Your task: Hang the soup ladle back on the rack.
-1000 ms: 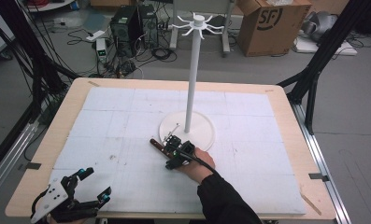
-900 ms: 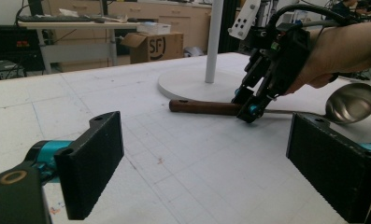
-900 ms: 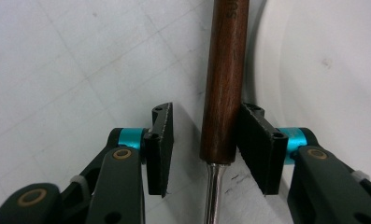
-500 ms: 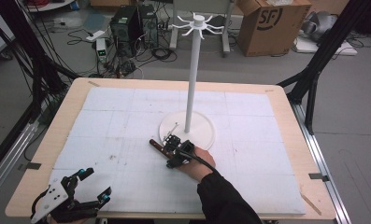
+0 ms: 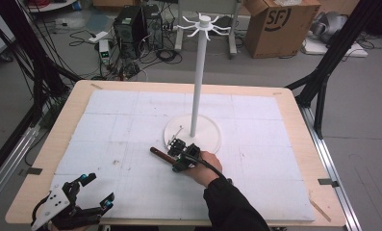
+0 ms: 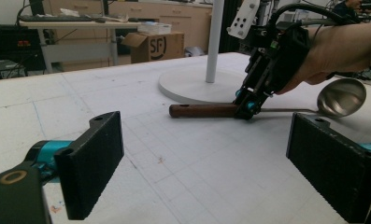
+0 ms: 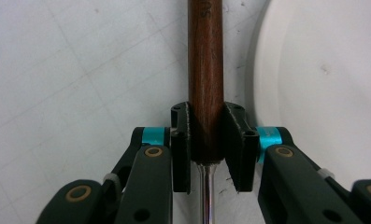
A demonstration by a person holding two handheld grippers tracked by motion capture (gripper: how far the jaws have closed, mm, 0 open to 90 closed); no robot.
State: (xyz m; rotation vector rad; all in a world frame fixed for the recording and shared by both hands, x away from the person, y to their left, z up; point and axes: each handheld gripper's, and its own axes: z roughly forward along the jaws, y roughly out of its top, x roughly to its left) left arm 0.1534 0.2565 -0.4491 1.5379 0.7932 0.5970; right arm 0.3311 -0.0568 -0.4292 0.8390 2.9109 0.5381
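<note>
A ladle with a brown wooden handle (image 7: 205,74) and a steel bowl (image 6: 341,97) lies on the white mat beside the round base of a white hook stand (image 5: 198,72). My right gripper (image 5: 177,161) is shut on the ladle handle (image 6: 203,110) near where wood meets the metal shaft; both pads press the wood in the right gripper view. My left gripper (image 5: 96,191) stands open at the table's near left corner, nothing between its jaws, facing the ladle from a distance.
The stand's round base (image 5: 209,134) sits mid-table, just beyond the ladle, with hooks (image 5: 203,23) high on its pole. Cardboard box (image 5: 275,24) and computer gear (image 5: 131,24) sit on the floor beyond the table. The wooden table rim (image 5: 323,159) frames the mat.
</note>
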